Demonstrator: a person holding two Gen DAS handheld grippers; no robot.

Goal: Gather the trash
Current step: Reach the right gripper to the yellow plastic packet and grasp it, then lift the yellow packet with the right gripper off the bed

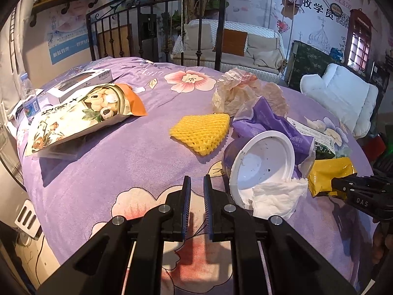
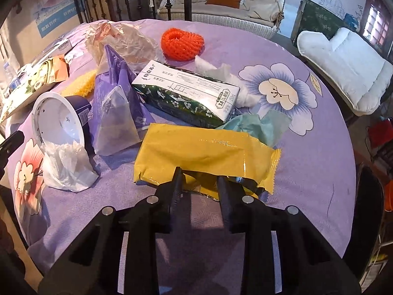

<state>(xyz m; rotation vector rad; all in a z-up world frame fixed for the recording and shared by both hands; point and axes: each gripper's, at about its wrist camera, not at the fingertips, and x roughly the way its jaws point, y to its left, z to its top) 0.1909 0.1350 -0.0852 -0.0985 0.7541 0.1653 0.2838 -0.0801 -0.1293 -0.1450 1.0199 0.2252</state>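
Right wrist view: right gripper (image 2: 200,180) pinches yellow wrapper's (image 2: 203,147) near edge; lift slowly (foil slips). Left gripper (image 1: 197,184) closed, holding 0 items.

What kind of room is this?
Probably a lived-in shop or salon lounge, not a lab: a round table under a purple floral cloth, a cushioned wicker sofa behind, and a printed beauty-trade wall banner.

The right gripper (image 2: 200,180) covers the near edge of the yellow wrapper (image 2: 206,147), so the pads' contact cannot be seen. The milk carton (image 2: 186,91) hides part of the white tissue (image 2: 221,70) behind it. The water bottle (image 1: 28,95) is cut off by the left wrist view's dark rim.
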